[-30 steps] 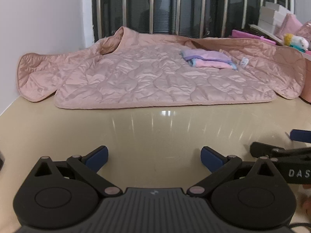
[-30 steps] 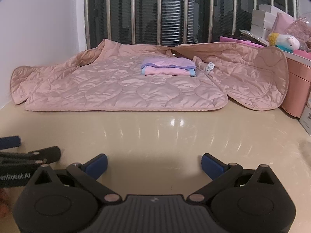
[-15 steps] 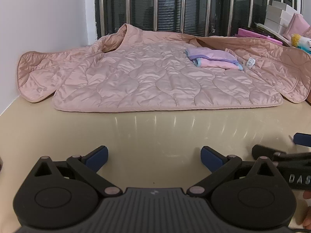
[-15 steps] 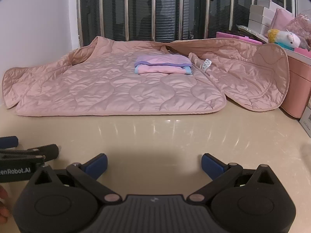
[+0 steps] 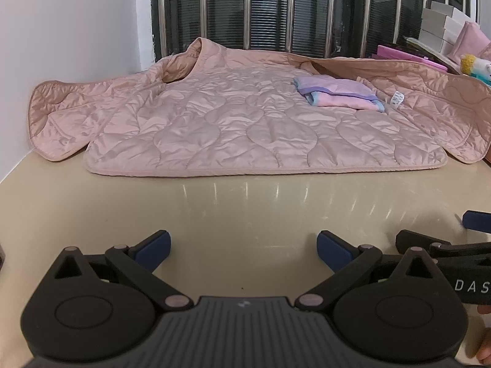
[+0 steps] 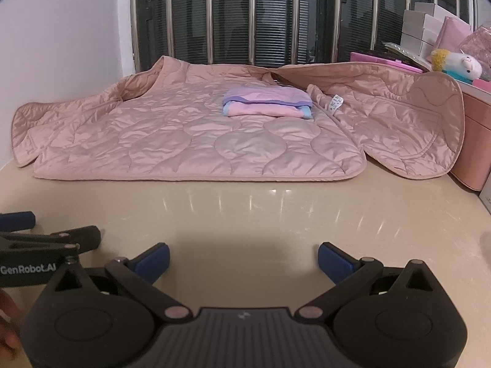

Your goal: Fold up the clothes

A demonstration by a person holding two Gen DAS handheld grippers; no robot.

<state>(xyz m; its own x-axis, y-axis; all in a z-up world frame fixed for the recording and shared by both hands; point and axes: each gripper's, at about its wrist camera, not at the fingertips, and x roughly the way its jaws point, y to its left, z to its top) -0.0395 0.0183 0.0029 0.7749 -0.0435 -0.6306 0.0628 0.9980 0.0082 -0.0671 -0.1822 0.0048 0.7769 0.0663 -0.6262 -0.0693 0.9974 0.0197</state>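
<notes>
A pink quilted jacket [image 5: 233,122] [image 6: 199,135] lies spread flat across the far half of the beige table [image 5: 245,208], its right front panel thrown open to the right. On the jacket rests a small folded pink and purple garment [image 5: 337,92] [image 6: 267,102]. My left gripper [image 5: 244,250] hangs open over bare table, well short of the jacket's hem. My right gripper [image 6: 244,257] is open too, at the same distance from the hem. Each gripper shows at the other view's edge.
A white wall [image 5: 76,24] bounds the left side and a barred dark window [image 6: 260,15] the back. Pink boxes, white boxes and a plush toy [image 6: 454,63] stand at the right, with a pink container [image 6: 478,141] beside the jacket's open panel.
Both grippers have moved forward and slightly higher toward the jacket, which looms larger. Both stay open and nothing on the table has shifted.
</notes>
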